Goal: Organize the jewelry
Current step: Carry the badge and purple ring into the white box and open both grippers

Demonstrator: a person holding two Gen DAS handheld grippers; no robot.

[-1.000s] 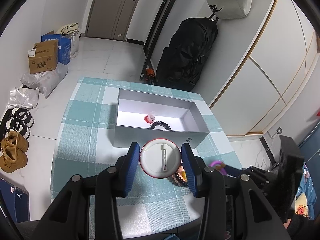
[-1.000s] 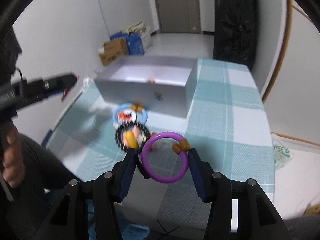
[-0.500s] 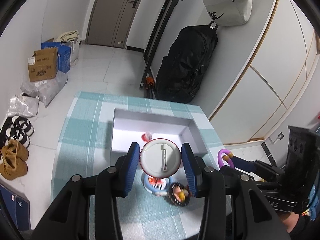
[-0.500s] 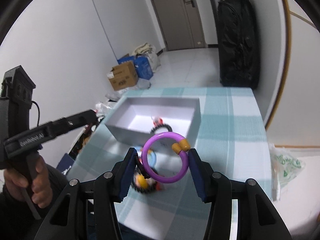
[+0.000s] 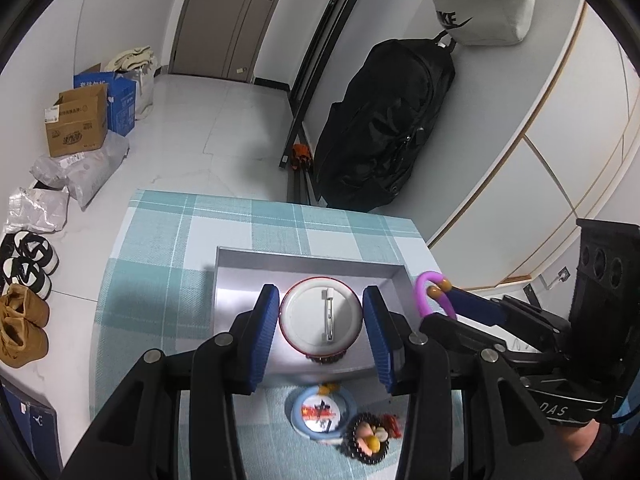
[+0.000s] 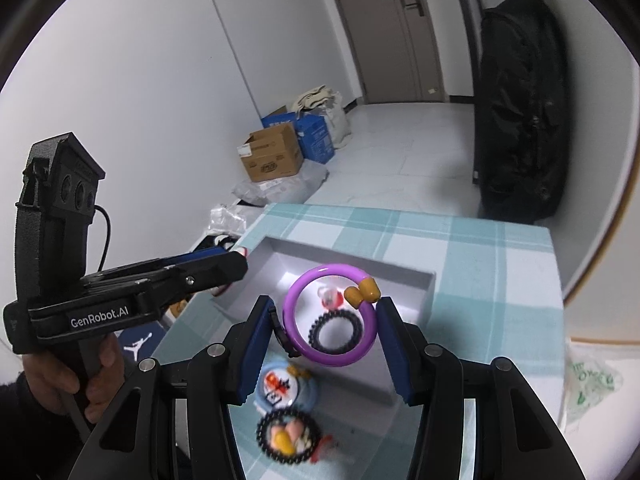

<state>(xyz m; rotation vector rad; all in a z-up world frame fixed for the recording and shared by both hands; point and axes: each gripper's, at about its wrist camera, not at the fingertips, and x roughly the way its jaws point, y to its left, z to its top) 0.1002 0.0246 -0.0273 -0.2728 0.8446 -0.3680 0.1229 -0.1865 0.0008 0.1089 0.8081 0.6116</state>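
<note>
Both tongs tilt downward side by side, left tongs [image 5: 321,322] and right tongs [image 6: 329,316] each clamped on something.

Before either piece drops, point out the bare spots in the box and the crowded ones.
In the grey box, the floor along its far wall and the corner right of the black coil bracelet look bare. The middle is crowded: that bracelet and a small red-and-white trinket. The cloth in front of the box holds a blue-rimmed badge and a black beaded bracelet.
</note>
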